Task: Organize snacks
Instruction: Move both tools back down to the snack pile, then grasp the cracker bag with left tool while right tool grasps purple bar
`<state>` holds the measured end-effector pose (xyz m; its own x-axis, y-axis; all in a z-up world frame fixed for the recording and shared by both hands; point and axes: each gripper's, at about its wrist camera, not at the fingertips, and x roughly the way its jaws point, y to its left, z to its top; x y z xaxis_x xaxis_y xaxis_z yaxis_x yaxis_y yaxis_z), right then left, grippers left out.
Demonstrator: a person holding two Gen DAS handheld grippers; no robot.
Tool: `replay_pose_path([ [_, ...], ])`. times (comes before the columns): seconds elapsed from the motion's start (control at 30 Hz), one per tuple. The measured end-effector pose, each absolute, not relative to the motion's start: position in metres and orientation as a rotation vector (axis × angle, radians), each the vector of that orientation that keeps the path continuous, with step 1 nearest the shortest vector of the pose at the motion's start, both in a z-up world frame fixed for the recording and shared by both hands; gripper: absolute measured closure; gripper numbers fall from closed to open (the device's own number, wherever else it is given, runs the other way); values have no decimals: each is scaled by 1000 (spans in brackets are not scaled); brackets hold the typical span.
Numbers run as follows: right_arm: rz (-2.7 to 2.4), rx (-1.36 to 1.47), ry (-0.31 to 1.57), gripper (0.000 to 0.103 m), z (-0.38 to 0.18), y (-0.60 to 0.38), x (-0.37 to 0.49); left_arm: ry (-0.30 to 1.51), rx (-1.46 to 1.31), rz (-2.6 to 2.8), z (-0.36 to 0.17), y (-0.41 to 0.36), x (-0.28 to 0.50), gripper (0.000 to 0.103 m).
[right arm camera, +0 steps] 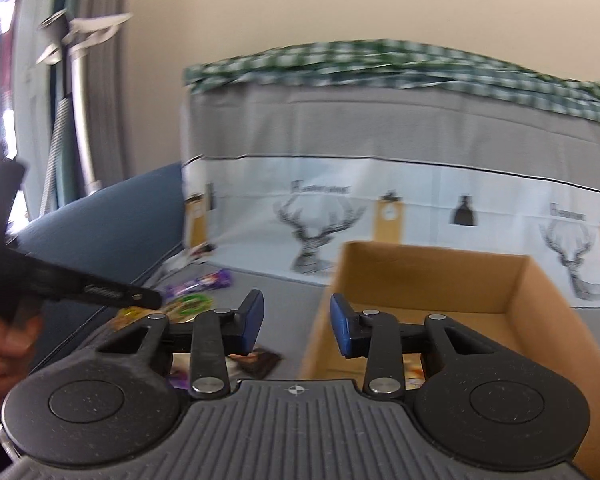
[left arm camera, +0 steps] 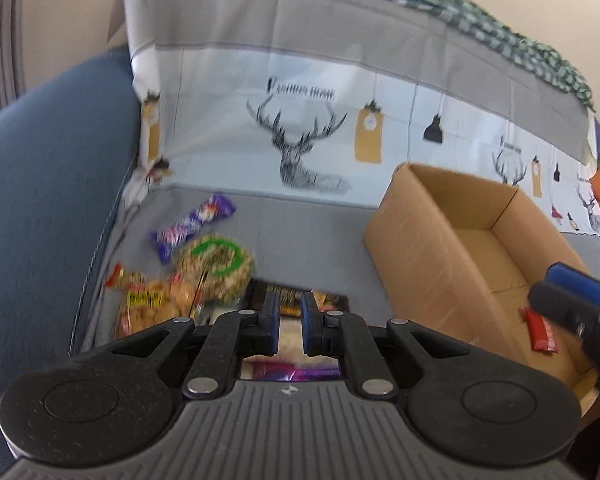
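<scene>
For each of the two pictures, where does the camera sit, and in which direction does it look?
Left wrist view: sits on the left tool, looks down at the snack pile on the sofa seat; its closed fingers show, and the right tool at the right edge.
Right wrist view: sits on the right tool, looks more level toward the sofa back over the cardboard box; its parted fingers show, plus a hand holding the left tool.
Both share the box, the purple snack packet and the deer-print cover.
</scene>
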<state>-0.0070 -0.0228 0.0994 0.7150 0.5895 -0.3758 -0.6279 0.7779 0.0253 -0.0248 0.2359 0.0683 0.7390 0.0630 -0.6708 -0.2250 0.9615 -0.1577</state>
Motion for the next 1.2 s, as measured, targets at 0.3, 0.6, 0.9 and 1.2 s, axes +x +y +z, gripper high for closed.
replay_pose_path([
  [0.3,824,-231,466,64,63,40,-30,777,-456,282,57,279,-23,92],
  [0.6,792,-365,493,57,19,84,-23,831,-412,288,52,280,-21,90],
  [0.9,738,-370,620,33,-9,109,21,838,-397,290,48,286,-16,85],
  [1.2,801,-276,817,28,-22,108,42,837,-370,296,49,286,-13,76],
])
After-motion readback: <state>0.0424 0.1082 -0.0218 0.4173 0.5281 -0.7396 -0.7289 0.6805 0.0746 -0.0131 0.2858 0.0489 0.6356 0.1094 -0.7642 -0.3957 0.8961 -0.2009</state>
